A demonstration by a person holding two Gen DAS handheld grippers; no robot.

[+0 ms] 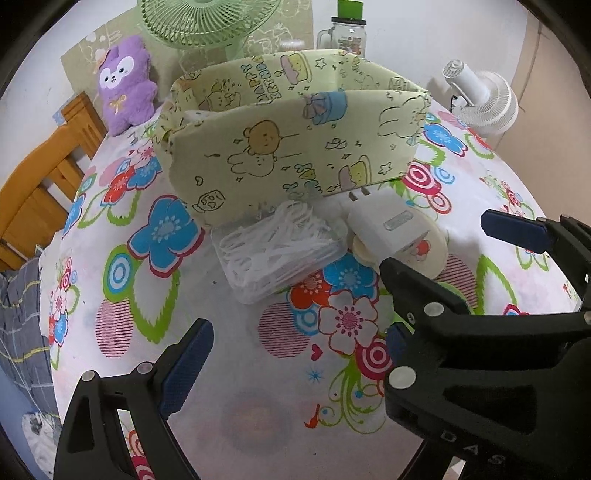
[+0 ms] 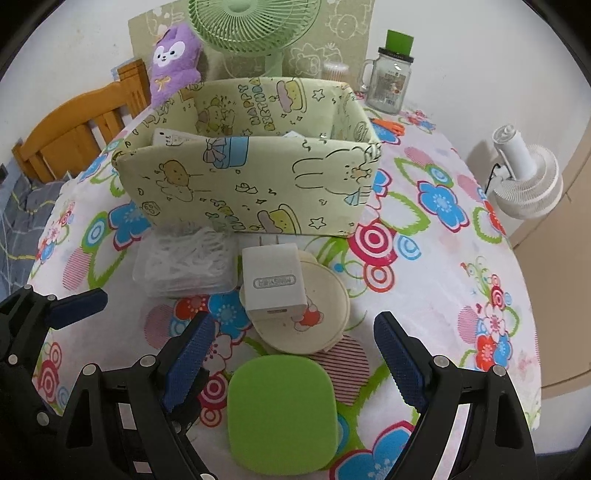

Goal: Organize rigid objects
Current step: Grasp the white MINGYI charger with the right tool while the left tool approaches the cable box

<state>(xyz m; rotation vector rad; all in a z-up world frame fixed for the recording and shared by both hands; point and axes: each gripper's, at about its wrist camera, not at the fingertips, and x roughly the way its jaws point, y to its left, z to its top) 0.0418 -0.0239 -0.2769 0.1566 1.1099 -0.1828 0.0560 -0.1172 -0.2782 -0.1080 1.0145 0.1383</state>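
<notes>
A pale green cartoon-print storage box [image 1: 295, 147] [image 2: 251, 184] stands mid-table, with a white item inside at its left. In front of it lie a clear case of white floss picks [image 1: 273, 251] [image 2: 184, 262], a white charger plug [image 1: 388, 229] [image 2: 273, 284] resting on a round cream compact [image 1: 424, 254] [image 2: 314, 317], and a green rounded-square item [image 2: 282, 411]. My left gripper [image 1: 291, 365] is open and empty, short of the floss case. My right gripper [image 2: 295, 365] is open, its fingers on either side of the green item; it also shows in the left wrist view [image 1: 443, 251].
A floral tablecloth [image 2: 443, 277] covers the table. Behind the box are a green fan [image 2: 255, 26], a purple plush [image 2: 173, 62], a glass jar with green lid [image 2: 389, 77] and orange scissors [image 2: 388, 125]. A white fan [image 2: 524, 177] is off the right edge, a wooden chair [image 2: 74, 129] to the left.
</notes>
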